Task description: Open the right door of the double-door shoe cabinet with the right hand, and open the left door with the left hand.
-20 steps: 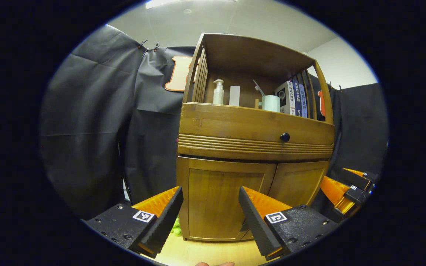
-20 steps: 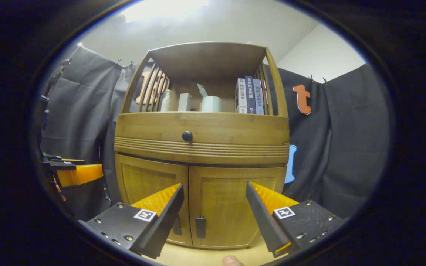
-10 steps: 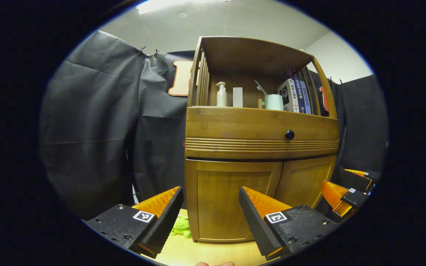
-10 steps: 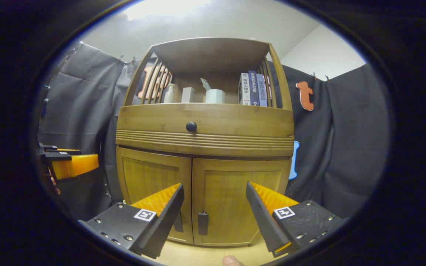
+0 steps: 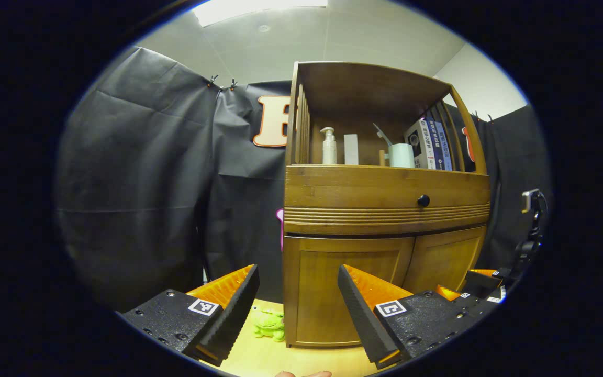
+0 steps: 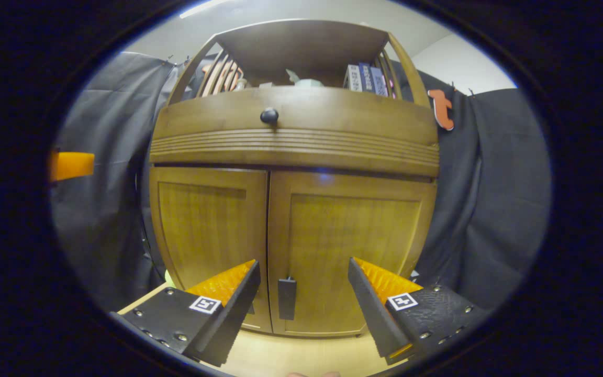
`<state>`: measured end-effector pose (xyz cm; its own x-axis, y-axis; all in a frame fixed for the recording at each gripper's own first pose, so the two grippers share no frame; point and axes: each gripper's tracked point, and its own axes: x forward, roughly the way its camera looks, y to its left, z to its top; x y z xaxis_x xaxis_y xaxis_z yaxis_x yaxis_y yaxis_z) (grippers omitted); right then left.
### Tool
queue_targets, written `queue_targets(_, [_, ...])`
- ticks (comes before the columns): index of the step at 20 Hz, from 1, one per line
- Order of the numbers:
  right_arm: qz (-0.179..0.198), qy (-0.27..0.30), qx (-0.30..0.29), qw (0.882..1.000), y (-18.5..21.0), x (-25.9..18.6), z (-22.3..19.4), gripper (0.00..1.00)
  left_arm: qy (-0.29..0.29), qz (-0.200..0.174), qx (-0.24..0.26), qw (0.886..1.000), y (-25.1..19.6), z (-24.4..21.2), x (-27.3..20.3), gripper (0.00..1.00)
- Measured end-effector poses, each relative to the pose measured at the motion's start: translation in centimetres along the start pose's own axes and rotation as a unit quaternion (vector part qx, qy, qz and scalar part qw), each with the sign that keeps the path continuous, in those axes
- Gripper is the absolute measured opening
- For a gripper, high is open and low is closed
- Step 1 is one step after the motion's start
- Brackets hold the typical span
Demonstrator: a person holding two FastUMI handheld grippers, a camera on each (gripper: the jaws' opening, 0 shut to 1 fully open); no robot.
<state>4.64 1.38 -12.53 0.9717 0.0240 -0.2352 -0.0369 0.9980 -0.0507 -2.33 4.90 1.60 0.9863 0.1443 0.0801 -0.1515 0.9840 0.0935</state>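
The wooden shoe cabinet stands close ahead in the right gripper view, both doors shut. My right gripper is open, a short way in front of the right door. That door's black handle shows between its fingers, near the seam. The left door is beside it. In the left gripper view my left gripper is open and farther back, facing the cabinet's left corner and its left door. The right gripper shows low by the right door.
A drawer with a black knob sits above the doors. The open shelf holds a pump bottle, a cup and books. A green toy lies on the floor left of the cabinet. A stand rises at the right.
My right gripper has moved in close to the doors and lower, so they loom larger. My left gripper has drawn back and to the left; the cabinet sits farther right in its view.
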Motion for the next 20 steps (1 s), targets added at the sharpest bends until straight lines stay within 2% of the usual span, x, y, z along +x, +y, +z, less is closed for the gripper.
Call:
queue_targets(1, [0.002,0.013,0.003,1.0,0.2,0.9,-1.1,1.0,0.0,0.008,0.001,1.0,0.6,0.0,0.0,0.93])
queue_targets(2, [0.004,0.027,0.007,1.0,0.4,1.5,-2.0,0.97,0.001,0.017,0.002,1.0,1.1,0.0,-0.2,0.93])
queue_targets(3, [0.005,0.042,0.01,0.999,0.7,2.5,-2.9,1.0,0.0,0.025,0.002,1.0,1.7,0.1,-0.3,0.93])
queue_targets(5, [0.008,0.062,0.01,0.998,1.1,4.2,-4.4,0.99,-0.003,0.043,0.004,0.999,2.8,0.1,-0.6,0.93])
queue_targets(7, [0.006,0.078,-0.001,0.997,1.3,5.5,-5.6,0.84,-0.003,0.062,0.006,0.998,3.9,0.0,-0.9,0.93])
queue_targets(8, [0.001,0.087,-0.008,0.996,1.3,6.2,-6.3,0.84,-0.003,0.071,0.008,0.997,4.4,-0.1,-0.9,0.93])
queue_targets(10, [0.004,0.101,-0.015,0.995,1.4,7.6,-7.0,0.72,-0.004,0.086,0.009,0.996,5.2,-0.1,-1.2,0.93])
queue_targets(14, [0.003,0.118,-0.022,0.993,0.9,9.6,-6.9,0.71,-0.009,0.109,0.015,0.994,6.3,0.2,-1.5,0.93])
queue_targets(16, [0.008,0.12,-0.024,0.992,0.7,9.7,-6.4,0.53,-0.012,0.118,0.017,0.993,6.8,0.3,-1.7,0.93])
queue_targets(18, [0.016,0.122,-0.025,0.992,1.3,9.9,-7.6,0.51,-0.013,0.125,0.016,0.992,7.1,0.3,-1.8,0.93])
queue_targets(20, [0.009,0.122,-0.03,0.992,0.8,8.7,-6.4,0.51,-0.013,0.129,0.014,0.991,7.4,0.2,-1.8,0.93])
